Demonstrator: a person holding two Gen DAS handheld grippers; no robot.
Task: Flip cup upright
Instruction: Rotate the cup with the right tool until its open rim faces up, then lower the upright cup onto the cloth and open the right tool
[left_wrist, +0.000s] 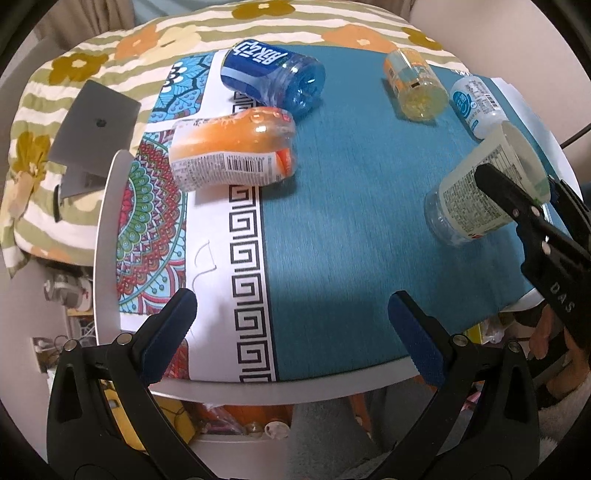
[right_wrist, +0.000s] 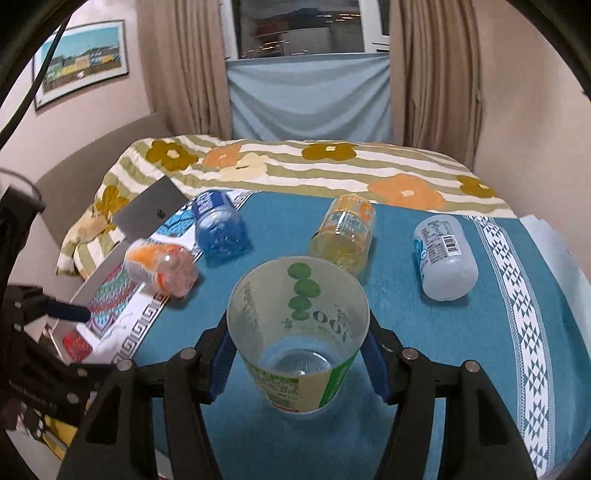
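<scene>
Clear empty cup clamped tilted in right hand-held gripper; left hand-held gripper spread, holding nothing.

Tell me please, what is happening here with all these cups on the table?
A person holds a gripper in each hand. The right gripper is closed on the green-labelled cup, which is tilted with its mouth up and toward the camera. The left gripper is open and holds nothing. Four other cups lie on their sides on the blue tablecloth: orange, blue, yellow and white.
</scene>
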